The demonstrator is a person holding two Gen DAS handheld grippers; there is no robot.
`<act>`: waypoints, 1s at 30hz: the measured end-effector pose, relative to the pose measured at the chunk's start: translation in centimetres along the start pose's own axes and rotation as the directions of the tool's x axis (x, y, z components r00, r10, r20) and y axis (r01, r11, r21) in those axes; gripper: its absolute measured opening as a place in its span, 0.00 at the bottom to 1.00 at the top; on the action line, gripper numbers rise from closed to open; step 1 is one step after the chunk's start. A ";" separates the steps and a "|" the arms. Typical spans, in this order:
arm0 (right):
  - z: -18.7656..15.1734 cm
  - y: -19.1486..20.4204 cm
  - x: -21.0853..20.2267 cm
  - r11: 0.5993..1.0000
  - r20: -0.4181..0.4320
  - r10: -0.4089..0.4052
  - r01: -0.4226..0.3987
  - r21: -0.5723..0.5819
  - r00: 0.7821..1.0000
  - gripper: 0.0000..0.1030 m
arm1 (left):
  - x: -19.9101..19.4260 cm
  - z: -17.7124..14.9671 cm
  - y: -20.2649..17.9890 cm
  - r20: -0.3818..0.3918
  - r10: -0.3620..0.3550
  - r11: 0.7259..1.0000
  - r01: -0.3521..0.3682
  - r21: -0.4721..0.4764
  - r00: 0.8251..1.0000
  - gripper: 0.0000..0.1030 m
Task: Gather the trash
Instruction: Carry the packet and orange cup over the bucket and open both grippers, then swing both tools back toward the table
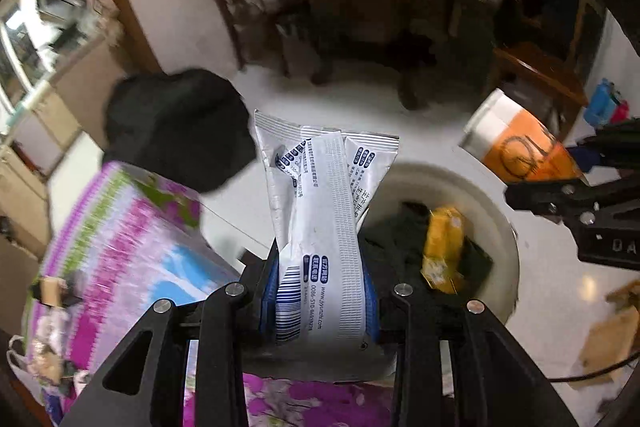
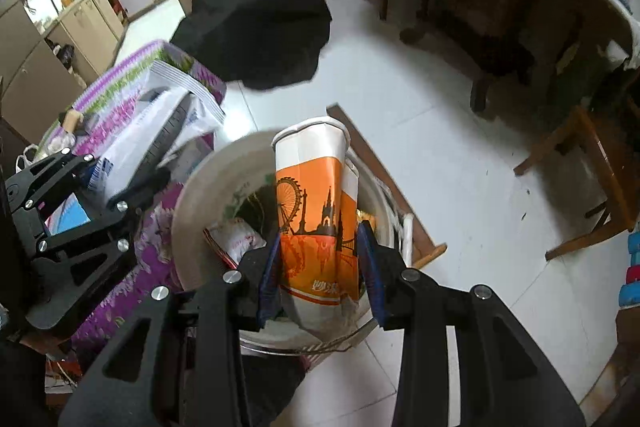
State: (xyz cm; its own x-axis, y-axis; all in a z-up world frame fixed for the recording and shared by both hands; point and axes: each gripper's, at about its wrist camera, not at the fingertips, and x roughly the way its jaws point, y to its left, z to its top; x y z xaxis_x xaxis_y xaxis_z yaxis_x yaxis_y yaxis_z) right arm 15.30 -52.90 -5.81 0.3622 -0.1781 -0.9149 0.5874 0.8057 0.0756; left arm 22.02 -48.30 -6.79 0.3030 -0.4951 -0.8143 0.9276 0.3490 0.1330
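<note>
Both loads at the white bin (image 2: pixel 200 187), nothing released yet: left gripper (image 1: pixel 320 291) jaws clamp the silver wrapper (image 1: pixel 320 211) beside its rim, right gripper (image 2: pixel 320 263) jaws opening around the orange paper cup (image 2: pixel 316 211) over the mouth, yellow packet (image 1: pixel 442 247) already inside.

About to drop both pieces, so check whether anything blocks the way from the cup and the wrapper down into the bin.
Nothing visible blocks either. The orange paper cup hangs over the white bin, whose mouth is open. The silver wrapper in the left tongs sits at the bin's rim.
</note>
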 end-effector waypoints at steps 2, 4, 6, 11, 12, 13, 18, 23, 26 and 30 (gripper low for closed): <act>0.0 0.0 0.8 1.000 -0.031 0.002 -0.002 0.002 1.000 0.34 | 1.1 -0.7 0.3 -0.042 -0.028 1.000 0.028 0.007 0.999 0.34; 0.0 0.0 1.4 1.000 -0.053 0.008 -0.008 0.003 0.999 0.34 | 2.4 -1.1 0.5 -0.080 -0.040 0.999 0.040 -0.002 0.996 0.34; 0.1 0.1 2.0 1.000 -0.071 0.007 -0.007 0.001 0.997 0.35 | 3.0 -1.5 0.9 -0.105 -0.062 0.998 0.060 -0.014 0.993 0.34; 0.4 -0.1 2.9 1.000 -0.089 0.012 -0.012 0.002 0.996 0.37 | 3.7 -2.2 1.2 -0.123 -0.065 0.998 0.064 -0.014 0.990 0.34; 0.5 -0.1 3.0 1.000 -0.088 0.012 -0.012 0.002 0.996 0.37 | 3.8 -2.0 1.3 -0.123 -0.066 0.998 0.065 -0.013 0.990 0.34; 0.6 0.0 3.0 1.000 -0.085 0.012 -0.011 0.001 0.996 0.40 | 3.8 -2.0 1.3 -0.119 -0.072 0.997 0.072 -0.012 0.990 0.35; 1.0 -0.3 2.9 1.000 -0.065 0.004 -0.004 0.002 0.998 0.47 | 3.9 -1.8 1.1 -0.108 -0.056 0.998 0.055 -0.013 0.993 0.47; 0.9 -0.5 3.1 1.000 -0.071 0.000 0.000 0.003 0.998 0.48 | 3.7 -2.0 1.5 -0.106 -0.047 0.999 0.045 -0.025 0.993 0.47; 0.9 -0.6 3.3 1.000 -0.072 -0.001 0.002 0.012 0.997 0.50 | 3.5 -2.1 1.5 -0.099 -0.034 0.999 0.032 -0.020 0.995 0.48; 1.0 -0.7 3.1 1.000 -0.062 -0.005 0.006 0.017 0.998 0.50 | 3.4 -2.3 1.5 -0.102 -0.032 0.999 0.029 -0.025 0.994 0.48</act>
State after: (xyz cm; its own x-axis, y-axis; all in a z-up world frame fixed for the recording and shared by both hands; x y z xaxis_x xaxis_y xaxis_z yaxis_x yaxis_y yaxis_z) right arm 16.74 -54.61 -8.27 0.3137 -0.1473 -0.9380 0.6016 0.7951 0.0764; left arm 23.93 -47.65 -10.65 0.2497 -0.4220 -0.8715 0.9304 0.3539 0.0952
